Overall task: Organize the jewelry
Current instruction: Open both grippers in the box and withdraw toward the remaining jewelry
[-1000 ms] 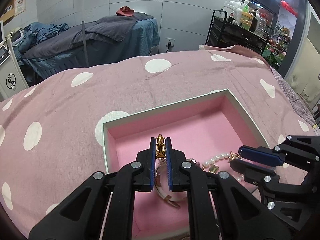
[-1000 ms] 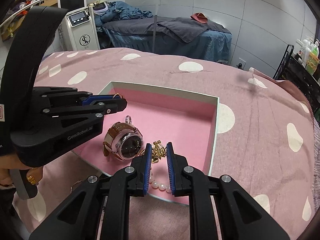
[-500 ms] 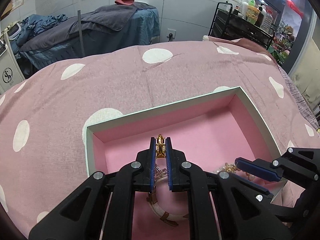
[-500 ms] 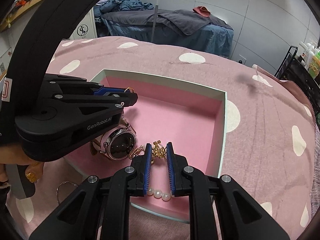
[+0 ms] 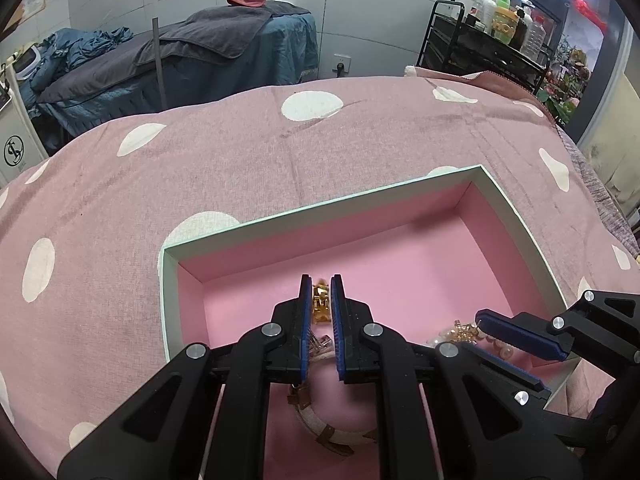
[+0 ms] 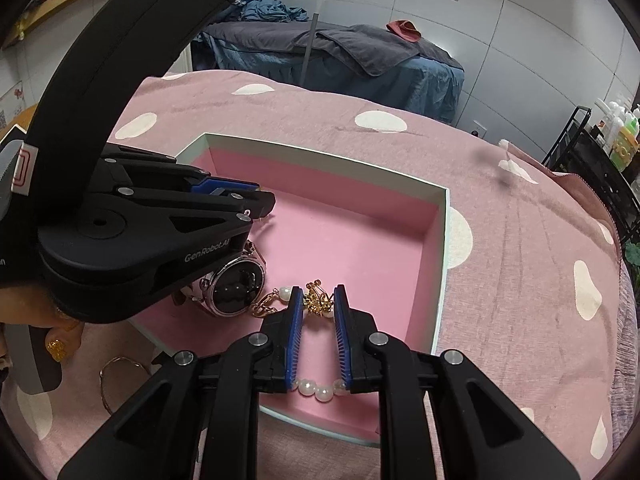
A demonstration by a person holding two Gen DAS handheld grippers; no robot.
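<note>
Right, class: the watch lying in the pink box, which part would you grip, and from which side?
Probably the strap, not the case. The watch lies in the box with its round, shiny case wide and likely slippery, while the tan strap curls into a loop. Come from above, one finger inside the loop, one outside, pinching the flat band.

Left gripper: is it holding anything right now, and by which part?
Yes. The left gripper pinches a small gold piece by its two sides, near the tips of the pads. Which part of the jewelry that is cannot be told.
</note>
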